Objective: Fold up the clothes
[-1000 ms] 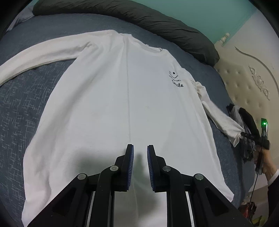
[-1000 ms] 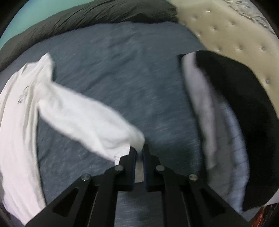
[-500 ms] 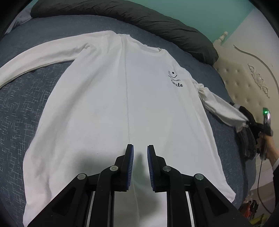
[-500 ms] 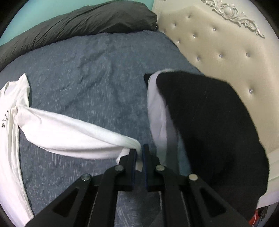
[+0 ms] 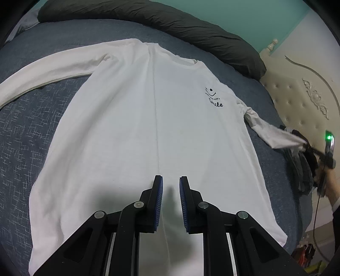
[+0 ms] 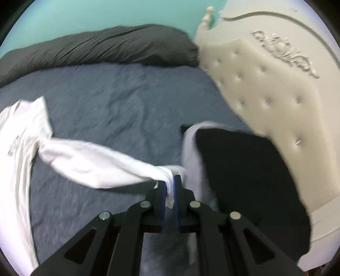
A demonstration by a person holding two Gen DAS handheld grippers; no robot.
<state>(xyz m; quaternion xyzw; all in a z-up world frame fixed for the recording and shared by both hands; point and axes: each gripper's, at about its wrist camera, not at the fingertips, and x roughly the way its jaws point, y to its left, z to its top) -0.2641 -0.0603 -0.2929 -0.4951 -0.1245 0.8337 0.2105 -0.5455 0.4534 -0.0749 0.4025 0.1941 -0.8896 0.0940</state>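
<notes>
we count 1 white long-sleeved shirt, spread face up on 1 blue-grey bed cover, with 2 sleeves reaching out to either side. at the far left edge, its left-hand sleeve lies flat on the cover, running out towards the frame's border. 1 dark bolster pillow lies along the far side of the bed.

our left gripper hangs over the lower middle of the shirt, pitched down and forward, the shirt's hem below it. its 2 blue-padded fingers stand a little apart with nothing between them, so the jaws are released.

the shirt's long axis runs straight away from this gripper: hem nearest, neckline farthest, pointing at the pillow. 1 small black print sits on the chest, right of the centre crease.

further right, the second sleeve is lifted off the cover and stretched out sideways towards the headboard. our right gripper is clenched on its cuff, white cloth bunched between the pads, and it too tilts downward. in the left wrist view we see our right hand at the frame's edge, with 1 green light glowing above it.

just right of that gripper lies 1 pile of clothes, black cloth over a pale grey piece, against 1 cream tufted headboard. the right wrist view is somewhat blurred.
</notes>
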